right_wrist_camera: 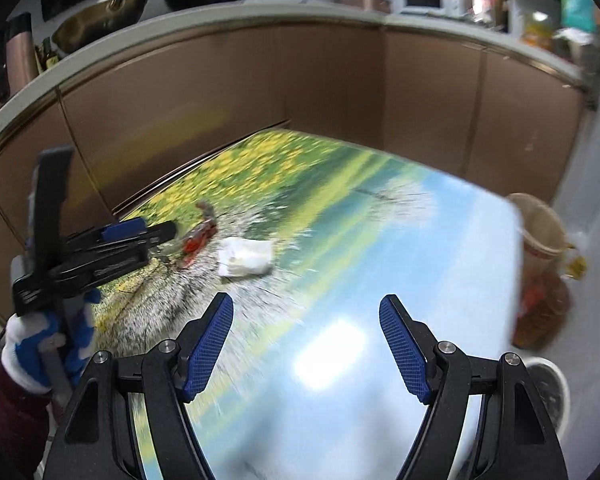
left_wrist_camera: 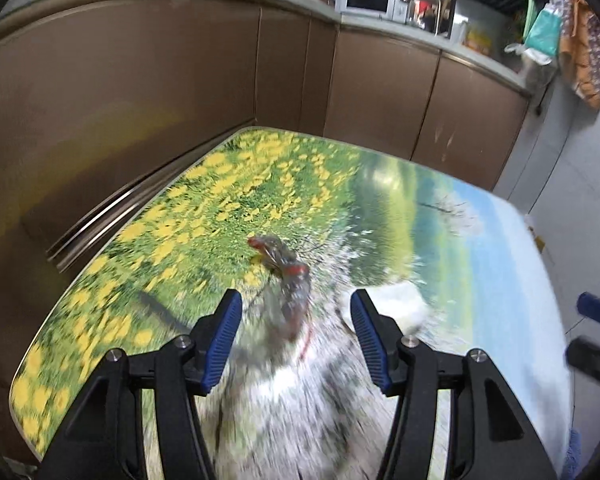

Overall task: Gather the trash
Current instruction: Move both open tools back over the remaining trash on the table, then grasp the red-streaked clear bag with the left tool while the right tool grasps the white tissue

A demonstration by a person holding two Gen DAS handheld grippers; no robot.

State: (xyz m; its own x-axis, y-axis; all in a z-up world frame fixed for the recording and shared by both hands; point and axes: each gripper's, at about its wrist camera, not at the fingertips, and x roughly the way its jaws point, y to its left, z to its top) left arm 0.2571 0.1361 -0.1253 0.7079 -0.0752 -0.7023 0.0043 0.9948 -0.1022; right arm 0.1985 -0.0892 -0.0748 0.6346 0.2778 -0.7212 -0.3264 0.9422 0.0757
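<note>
The wrapper (left_wrist_camera: 288,280) and white tissue (right_wrist_camera: 245,262) looked blurry. My left gripper (left_wrist_camera: 296,336) and right gripper (right_wrist_camera: 306,340) stood wide open, holding nothing.

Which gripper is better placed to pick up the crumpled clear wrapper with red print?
Left. The left gripper is open and aimed straight at the crumpled clear wrapper with red print. The right gripper faces bare table; the wrapper lies off to its left.
</note>
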